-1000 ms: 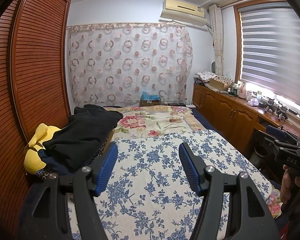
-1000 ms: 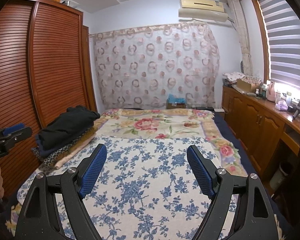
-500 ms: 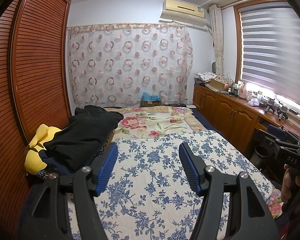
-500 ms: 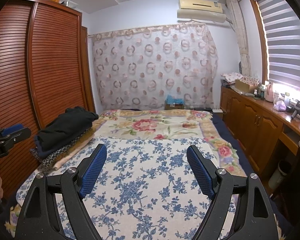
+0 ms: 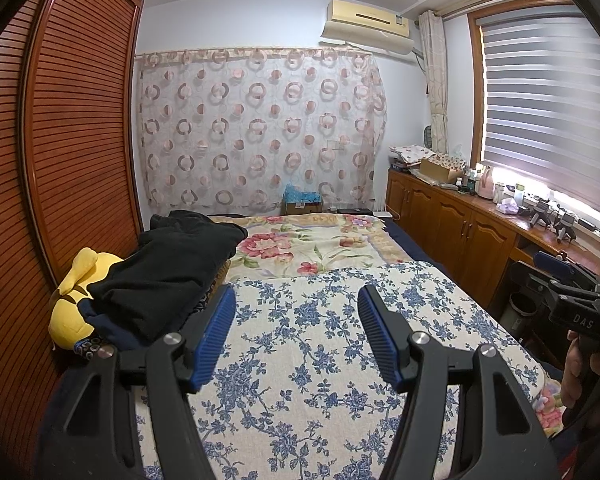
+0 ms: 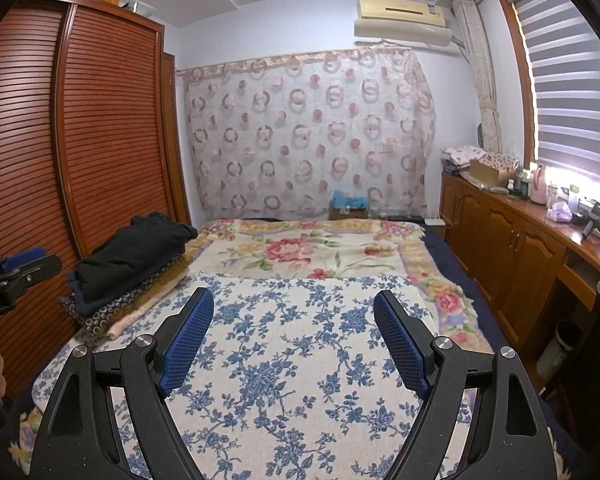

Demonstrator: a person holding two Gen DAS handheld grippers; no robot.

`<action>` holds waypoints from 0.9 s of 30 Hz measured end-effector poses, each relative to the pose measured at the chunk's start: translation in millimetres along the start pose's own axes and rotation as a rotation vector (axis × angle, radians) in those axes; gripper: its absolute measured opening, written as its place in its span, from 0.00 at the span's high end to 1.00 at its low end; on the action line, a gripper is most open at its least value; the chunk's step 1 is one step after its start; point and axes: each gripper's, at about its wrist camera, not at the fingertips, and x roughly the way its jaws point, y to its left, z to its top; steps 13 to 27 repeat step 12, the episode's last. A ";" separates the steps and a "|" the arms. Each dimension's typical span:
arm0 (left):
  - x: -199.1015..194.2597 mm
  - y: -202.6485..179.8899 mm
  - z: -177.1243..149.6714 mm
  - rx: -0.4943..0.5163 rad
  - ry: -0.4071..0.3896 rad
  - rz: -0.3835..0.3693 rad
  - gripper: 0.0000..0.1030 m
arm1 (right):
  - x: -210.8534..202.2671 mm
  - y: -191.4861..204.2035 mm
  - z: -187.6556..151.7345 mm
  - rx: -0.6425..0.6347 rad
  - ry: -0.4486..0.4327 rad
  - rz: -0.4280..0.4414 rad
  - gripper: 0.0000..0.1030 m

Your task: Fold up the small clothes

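Little has shifted in the last second — my left gripper (image 5: 296,316) and right gripper (image 6: 294,328) hover spread wide, empty. The stacked clothes (image 6: 132,276) sit at ten o'clock, already in a pile.

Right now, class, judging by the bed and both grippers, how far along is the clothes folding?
Done, it seems: a folded stack topped by a black garment sits at the bed's left edge. In hand: nothing; the left gripper and right gripper are open and empty above the blue floral sheet. Left: no unfolded clothing is visible, so folding is either finished or not restarted.
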 end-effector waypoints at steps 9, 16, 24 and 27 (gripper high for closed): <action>-0.4 0.6 0.4 0.000 -0.001 0.000 0.39 | 0.0 -0.4 -0.5 0.000 0.001 0.001 0.18; 0.0 0.7 0.2 -0.002 0.000 0.000 0.39 | 0.0 -0.4 -0.5 0.001 0.000 0.001 0.18; 0.0 0.7 0.2 -0.002 0.000 0.000 0.39 | 0.0 -0.4 -0.5 0.001 0.000 0.001 0.18; 0.0 0.7 0.2 -0.002 0.000 0.000 0.39 | 0.0 -0.4 -0.5 0.001 0.000 0.001 0.18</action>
